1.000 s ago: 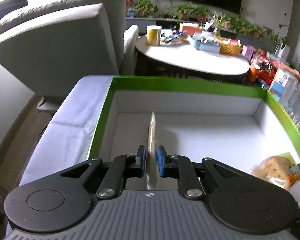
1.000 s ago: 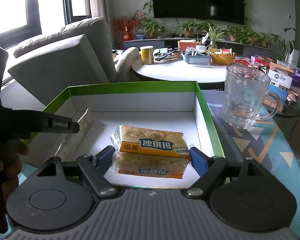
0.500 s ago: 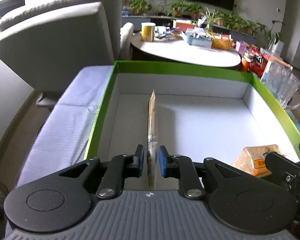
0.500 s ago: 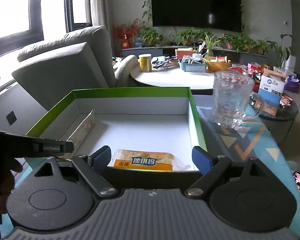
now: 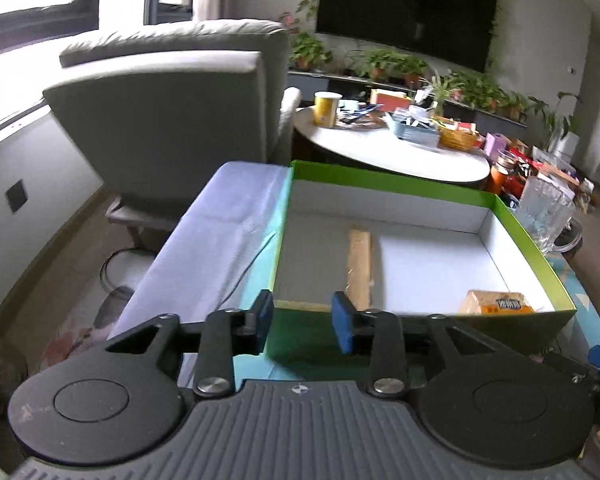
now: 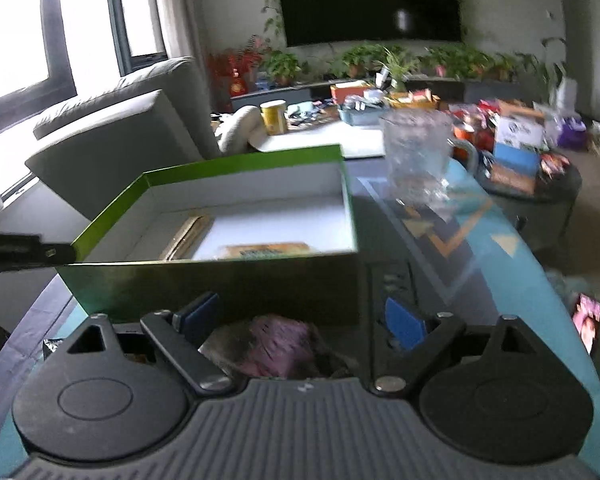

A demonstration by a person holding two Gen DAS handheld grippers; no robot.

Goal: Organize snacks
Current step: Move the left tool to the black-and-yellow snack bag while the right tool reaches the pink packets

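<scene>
A green box (image 5: 392,184) with a white inside stands on the table. In it a tan snack packet (image 5: 359,264) lies left of middle and an orange snack packet (image 5: 496,303) lies in the near right corner. My left gripper (image 5: 303,318) is open and empty, just outside the box's near wall. My right gripper (image 6: 300,320) is open in front of the box (image 6: 220,284), with a blurred purple snack packet (image 6: 276,346) on the table between its fingers. Both boxed packets show faintly in the right wrist view: the tan one (image 6: 186,236), the orange one (image 6: 266,250).
A glass mug (image 6: 416,160) stands on the table right of the box. A grey armchair (image 5: 168,128) and a cluttered round white table (image 5: 392,152) are behind. A small pink-and-dark thing (image 6: 588,318) lies at the table's right edge.
My left gripper let go of the tan packet, opened and pulled back out of the box. My right gripper also drew back and down, now over the purple packet.
</scene>
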